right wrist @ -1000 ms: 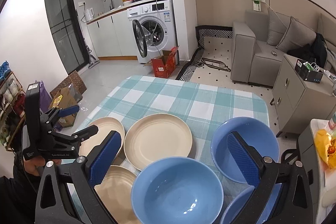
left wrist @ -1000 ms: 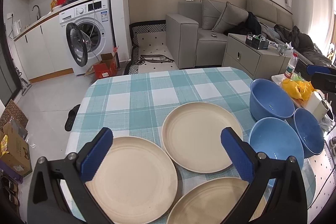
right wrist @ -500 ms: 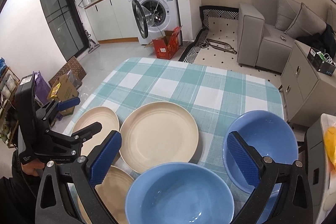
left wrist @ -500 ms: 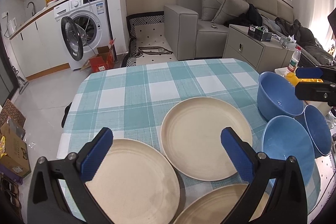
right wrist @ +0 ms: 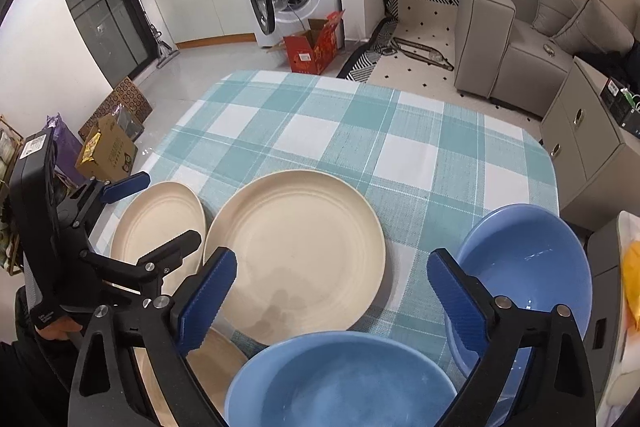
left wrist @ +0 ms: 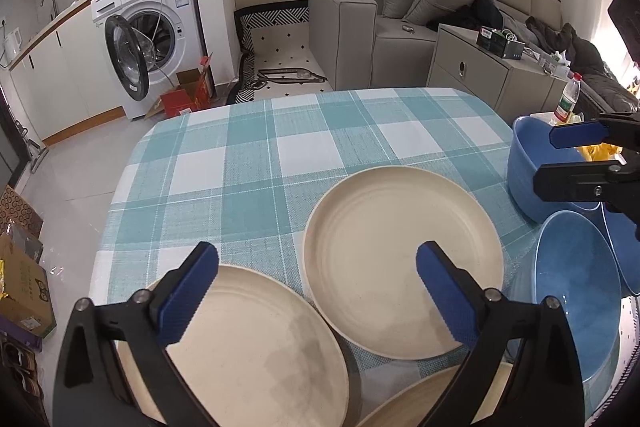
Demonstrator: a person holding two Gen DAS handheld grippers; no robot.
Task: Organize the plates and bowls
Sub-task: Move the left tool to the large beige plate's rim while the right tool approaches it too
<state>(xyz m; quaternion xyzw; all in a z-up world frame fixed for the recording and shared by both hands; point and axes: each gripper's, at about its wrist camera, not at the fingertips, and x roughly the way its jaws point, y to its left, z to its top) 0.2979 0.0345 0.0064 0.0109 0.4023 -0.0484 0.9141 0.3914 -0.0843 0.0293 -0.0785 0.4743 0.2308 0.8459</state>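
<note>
- Left wrist view: my left gripper (left wrist: 316, 279) hangs over the near edge of the table (left wrist: 256, 163), its blue pads spread wide with nothing between them, the jaws just drawn in a touch.
- Below it lie three cream plates: the middle plate (left wrist: 400, 259), the left plate (left wrist: 256, 347) just beside it at the table's near left corner, and a third plate (left wrist: 412, 403) cut off by the frame's bottom edge.
- The far half of the teal checked cloth is bare; beyond it stand a washing machine (left wrist: 148, 39) with its door open and a grey sofa (left wrist: 380, 23).
- At the right edge, three blue bowls crowd together, the nearest bowl (left wrist: 572, 291) empty; my right gripper (left wrist: 576, 159) shows above the far bowl (left wrist: 532, 167).

- Right wrist view: my right gripper (right wrist: 332, 291) is also spread, holding nothing, its jaws likewise just eased inward, above the gap between the middle plate (right wrist: 296, 251) and the nearest bowl (right wrist: 340, 383).
- The far bowl (right wrist: 532, 263) sits at the table's right edge, empty, with a wet sheen inside.
- My left gripper (right wrist: 160, 211) stands over the left plate (right wrist: 160, 223), jaws apart; a red box (right wrist: 316, 47) sits on the floor beyond.
</note>
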